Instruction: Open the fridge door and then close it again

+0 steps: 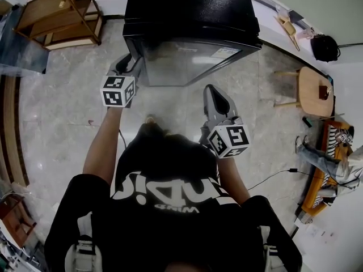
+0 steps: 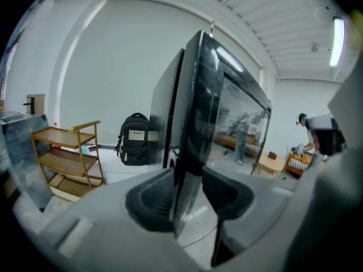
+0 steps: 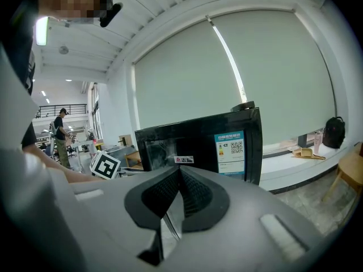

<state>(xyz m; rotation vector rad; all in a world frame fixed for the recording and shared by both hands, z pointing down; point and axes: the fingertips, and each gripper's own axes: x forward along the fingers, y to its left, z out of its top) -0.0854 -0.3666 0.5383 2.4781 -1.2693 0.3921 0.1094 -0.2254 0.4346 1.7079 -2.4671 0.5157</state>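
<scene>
In the head view the tips of my left gripper [image 1: 129, 67] are hiding behind the fridge [image 1: 187, 16], the top edge is cropping it, and I'm finding its label [image 1: 219, 52] unreadable.

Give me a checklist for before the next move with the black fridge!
1. Left gripper holding the edge of the black glossy fridge door: ok, its jaws close on it.
2. Right gripper out of the way: ok, jaws together, empty, short of the fridge.
3. Door shut or ajar: cannot tell.
4. Room to swing: cannot tell, because the person stands close in front.
5. Wooden shelf rack clear of the door: ok, it stands apart to the left.
</scene>
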